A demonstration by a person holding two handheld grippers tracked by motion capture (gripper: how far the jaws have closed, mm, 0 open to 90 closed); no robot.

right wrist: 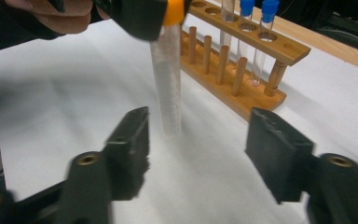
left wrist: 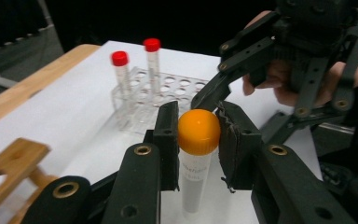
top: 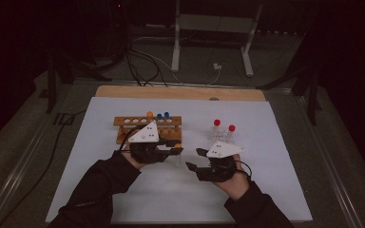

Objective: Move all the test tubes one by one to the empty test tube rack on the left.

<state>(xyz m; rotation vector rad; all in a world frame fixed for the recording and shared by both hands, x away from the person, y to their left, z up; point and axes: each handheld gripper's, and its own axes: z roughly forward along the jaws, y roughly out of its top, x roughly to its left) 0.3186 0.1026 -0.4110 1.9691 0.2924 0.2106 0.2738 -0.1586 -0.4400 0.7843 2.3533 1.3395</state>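
Here the orange-capped tube (left wrist: 198, 140) sits clamped — between the left gripper (left wrist: 198, 135) jaws.

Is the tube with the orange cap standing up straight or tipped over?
Upright. The orange-capped tube hangs upright with its cap on top, gripped at the cap by the left gripper, above the white sheet.

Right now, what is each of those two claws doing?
Left gripper: shut on the orange-capped tube, held upright.
Right gripper: open, holding nothing, jaws wide apart near the tube.
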